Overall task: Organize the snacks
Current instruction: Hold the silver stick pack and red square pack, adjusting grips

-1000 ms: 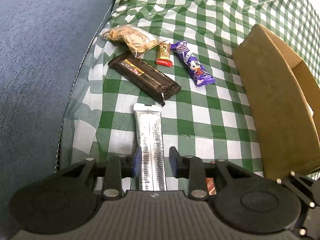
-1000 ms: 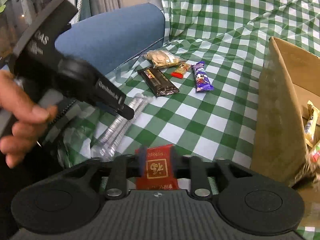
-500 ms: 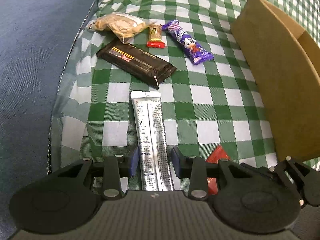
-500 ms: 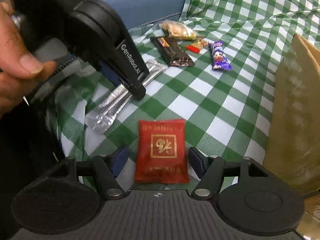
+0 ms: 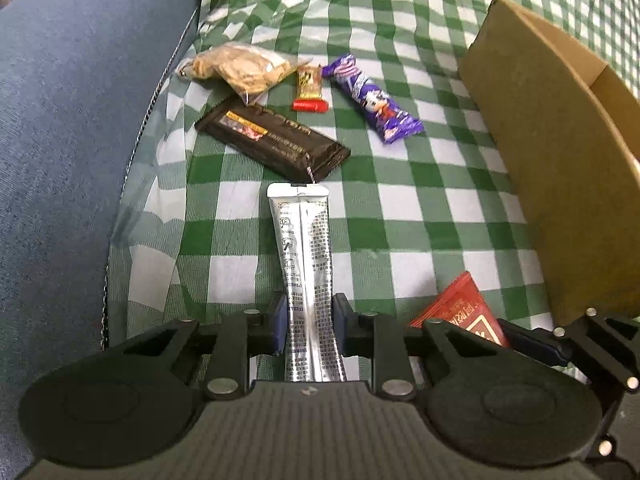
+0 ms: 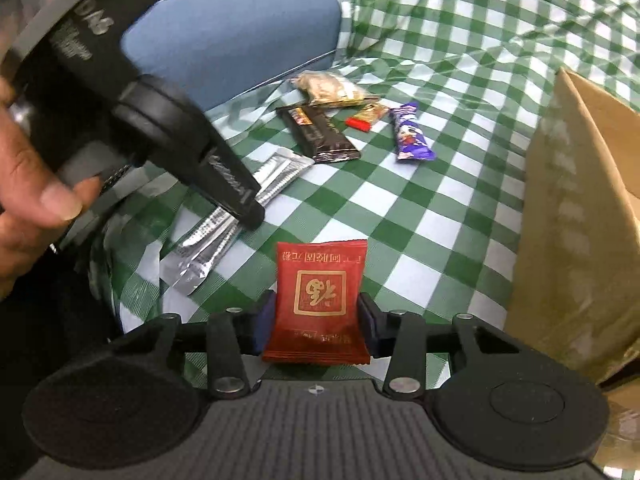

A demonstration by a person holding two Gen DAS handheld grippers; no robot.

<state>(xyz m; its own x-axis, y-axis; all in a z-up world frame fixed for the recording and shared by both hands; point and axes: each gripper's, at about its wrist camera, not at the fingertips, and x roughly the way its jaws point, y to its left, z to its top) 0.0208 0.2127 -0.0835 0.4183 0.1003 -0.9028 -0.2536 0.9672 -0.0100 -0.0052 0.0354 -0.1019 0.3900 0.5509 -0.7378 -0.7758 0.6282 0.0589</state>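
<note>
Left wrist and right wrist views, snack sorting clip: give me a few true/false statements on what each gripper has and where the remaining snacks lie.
1. The left gripper straddles a silver stick pack. True.
2. The right gripper has a purple wrapper between its fingers. False: a red sachet sits there; the purple candy bar lies on the checked cloth.
3. The dark chocolate bar lies just beyond the silver stick pack's far end. True.
4. The cardboard box stands to the left of the snacks. False: it stands to their right.
</note>
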